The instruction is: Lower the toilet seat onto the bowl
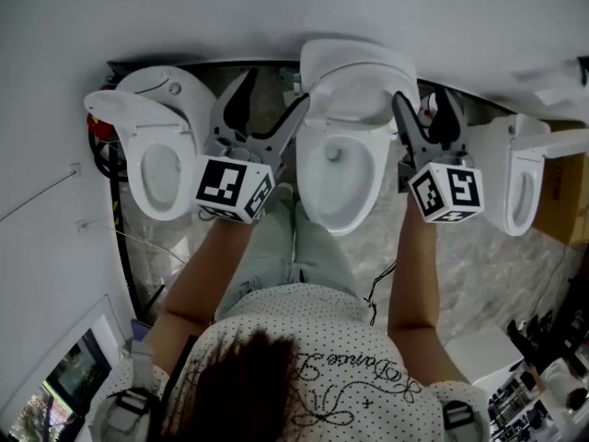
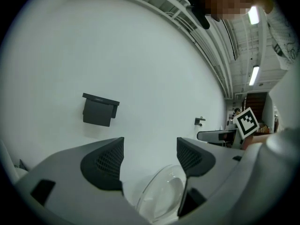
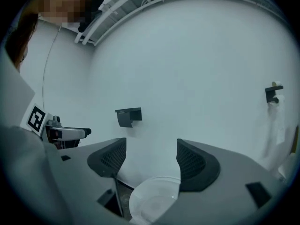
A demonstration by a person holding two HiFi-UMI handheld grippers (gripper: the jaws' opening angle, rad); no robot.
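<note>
left tool (image 1: 276,88) and right tool (image 1: 421,95) both gape empty, flanking the bowl (image 1: 311,168); seat (image 1: 359,67) stands up, i've lowered nothing yet.

1. The person wore a white top (image 1: 304,339) with small dark dots and cursive lettering, and pale trousers (image 1: 276,247).
2. The left gripper (image 1: 276,88) and right gripper (image 1: 423,99) were grey, with dark ribbed pads (image 2: 104,161).
3. Each carried a white cube (image 1: 233,189) bearing black square markers.
</note>
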